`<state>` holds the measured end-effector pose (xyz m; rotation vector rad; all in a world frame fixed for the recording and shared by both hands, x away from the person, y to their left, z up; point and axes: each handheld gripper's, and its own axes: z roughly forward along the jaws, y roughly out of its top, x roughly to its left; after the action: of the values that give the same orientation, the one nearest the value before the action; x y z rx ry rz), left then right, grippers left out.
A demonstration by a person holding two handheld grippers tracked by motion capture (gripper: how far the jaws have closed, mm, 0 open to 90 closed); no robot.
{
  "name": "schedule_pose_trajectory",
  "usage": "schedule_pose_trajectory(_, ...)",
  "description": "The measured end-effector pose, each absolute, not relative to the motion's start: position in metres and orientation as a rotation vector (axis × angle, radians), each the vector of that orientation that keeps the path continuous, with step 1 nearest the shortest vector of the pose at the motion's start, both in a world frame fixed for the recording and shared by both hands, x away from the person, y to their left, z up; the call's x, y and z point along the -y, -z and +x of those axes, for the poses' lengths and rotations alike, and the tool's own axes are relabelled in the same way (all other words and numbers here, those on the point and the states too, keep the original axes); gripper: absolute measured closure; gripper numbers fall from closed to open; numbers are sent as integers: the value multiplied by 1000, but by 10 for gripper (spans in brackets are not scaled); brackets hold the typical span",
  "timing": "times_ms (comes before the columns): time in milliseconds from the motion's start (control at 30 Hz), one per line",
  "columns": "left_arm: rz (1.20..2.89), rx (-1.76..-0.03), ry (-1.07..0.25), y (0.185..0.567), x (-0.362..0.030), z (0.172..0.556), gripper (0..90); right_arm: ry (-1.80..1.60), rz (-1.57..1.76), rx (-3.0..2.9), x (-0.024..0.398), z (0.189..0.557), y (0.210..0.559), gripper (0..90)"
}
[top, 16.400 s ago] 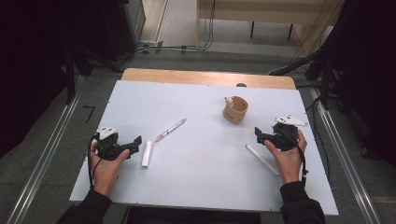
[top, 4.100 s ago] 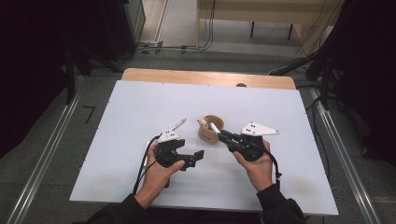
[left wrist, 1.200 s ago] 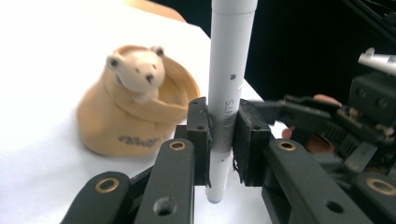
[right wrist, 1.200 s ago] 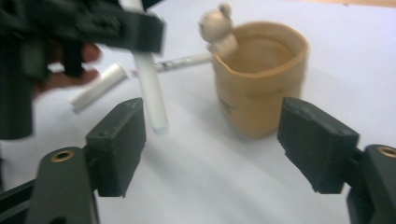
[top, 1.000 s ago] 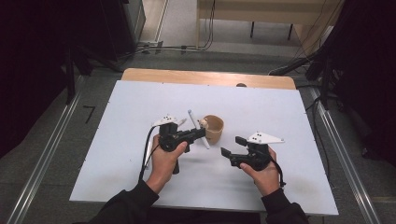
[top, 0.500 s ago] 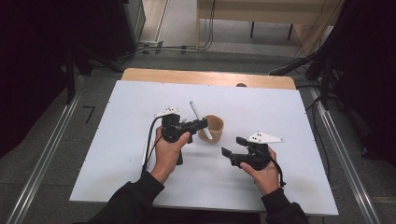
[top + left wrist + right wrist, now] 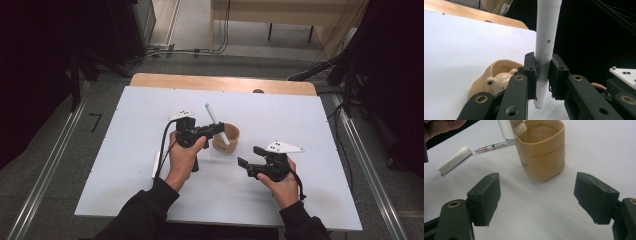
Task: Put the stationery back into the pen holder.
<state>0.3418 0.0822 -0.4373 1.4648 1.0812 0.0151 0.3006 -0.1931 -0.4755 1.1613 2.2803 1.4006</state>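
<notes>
Now my left gripper (image 7: 543, 75) clamps a white pen (image 7: 546, 47), its print unreadable, over the tan cup (image 7: 541, 150); my right gripper (image 7: 536, 197) gapes empty nearby.

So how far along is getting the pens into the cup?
Done: the cup stands upright. In hand: the left tongs grip a white pen, its lower end at the cup's mouth. Left: release it, then a cap and a thin pen on the table. The right tongs wait open.

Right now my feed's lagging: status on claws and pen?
Left claw shut on pen, tip over cup. Right claw open, facing cup. Cap and refill lie beyond cup.
</notes>
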Motion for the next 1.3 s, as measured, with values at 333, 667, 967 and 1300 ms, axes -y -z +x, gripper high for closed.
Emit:
schedule_pose_trajectory(333, 1465, -1093, -44, 435, -79, 353, 792, -1401, 1165, -2277, 194, 301, 475, 200)
schedule_pose_trajectory(667, 1462, -1106, -62, 435, -75, 366, 791, -1398, 1165, -2278, 193, 301, 476, 201)
schedule_pose_trajectory(967, 1467, -1132, -89, 446, -76, 378, 790, -1399, 1164, -2280, 193, 301, 476, 203)
schedule_pose_trajectory(1300, 1494, -1137, -116, 452, -73, 382, 786, -1395, 1168, -2283, 193, 301, 476, 204)
